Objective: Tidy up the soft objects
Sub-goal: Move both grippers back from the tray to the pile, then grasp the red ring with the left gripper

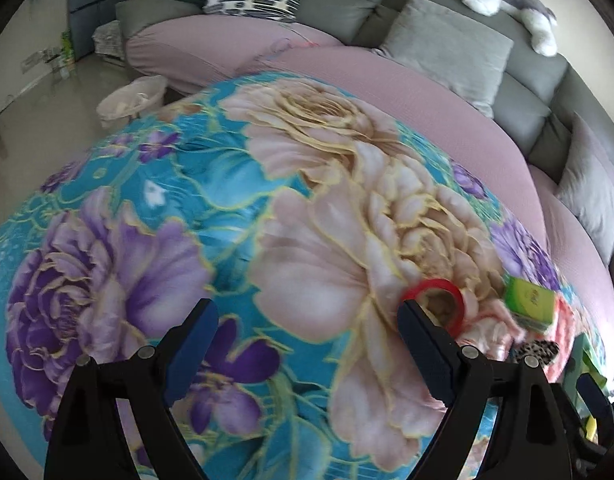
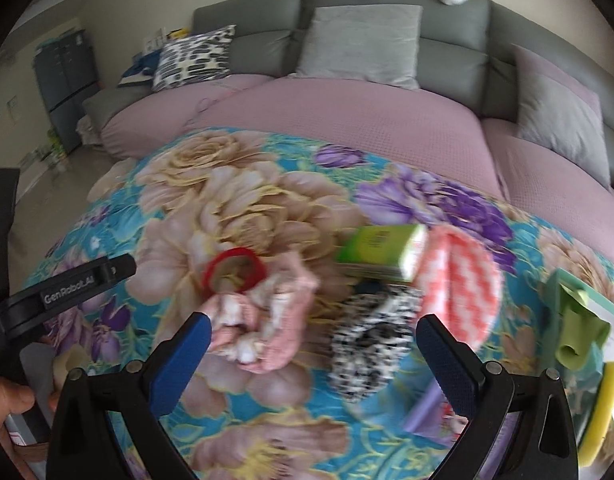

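Hovering wide open and empty over a floral turquoise blanket (image 2: 267,208): right gripper (image 2: 313,346), above a fuzzy pink sock (image 2: 267,320) and a black-and-white speckled sock (image 2: 367,344). Just beyond, a red fabric ring (image 2: 234,274), a green tissue pack (image 2: 381,252) and a pink zigzag cloth (image 2: 459,284). Farther left, equally open and empty, left gripper (image 1: 307,328), near the ring.

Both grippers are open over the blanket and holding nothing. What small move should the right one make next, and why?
Probably ease the right gripper forward and down onto the pink socks. Its jaws are open and empty, and the socks lie just ahead, near its left finger and nearest of the soft pile. The speckled sock beside them is an equal candidate. The left gripper faces mostly bare blanket.
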Action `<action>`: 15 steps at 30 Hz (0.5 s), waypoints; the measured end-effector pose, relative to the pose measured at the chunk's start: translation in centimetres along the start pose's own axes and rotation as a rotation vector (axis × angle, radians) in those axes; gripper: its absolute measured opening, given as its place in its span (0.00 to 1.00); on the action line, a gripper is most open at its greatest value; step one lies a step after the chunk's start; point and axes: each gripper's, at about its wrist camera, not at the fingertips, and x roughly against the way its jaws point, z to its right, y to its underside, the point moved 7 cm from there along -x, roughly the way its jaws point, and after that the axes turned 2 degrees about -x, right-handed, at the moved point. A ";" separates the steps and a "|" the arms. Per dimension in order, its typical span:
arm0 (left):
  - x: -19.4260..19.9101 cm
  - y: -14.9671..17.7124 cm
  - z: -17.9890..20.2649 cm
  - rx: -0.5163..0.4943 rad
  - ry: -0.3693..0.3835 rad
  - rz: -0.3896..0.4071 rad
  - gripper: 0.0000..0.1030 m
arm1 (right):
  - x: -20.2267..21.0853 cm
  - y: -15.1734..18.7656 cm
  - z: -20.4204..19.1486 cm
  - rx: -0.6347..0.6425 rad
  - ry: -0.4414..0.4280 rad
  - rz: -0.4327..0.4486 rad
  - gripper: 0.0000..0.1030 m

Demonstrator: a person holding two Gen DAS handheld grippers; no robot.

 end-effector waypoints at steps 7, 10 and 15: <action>0.6 -0.5 -3.3 0.057 -0.053 0.020 0.89 | -1.1 0.2 -2.8 0.035 -0.038 -0.015 1.00; 0.3 -0.5 -4.3 0.071 -0.062 0.015 0.88 | -1.6 0.2 -2.7 0.036 -0.012 -0.023 1.00; -0.6 -0.3 -4.4 0.071 -0.033 -0.011 0.88 | -2.0 0.3 -1.2 0.005 0.016 -0.039 1.00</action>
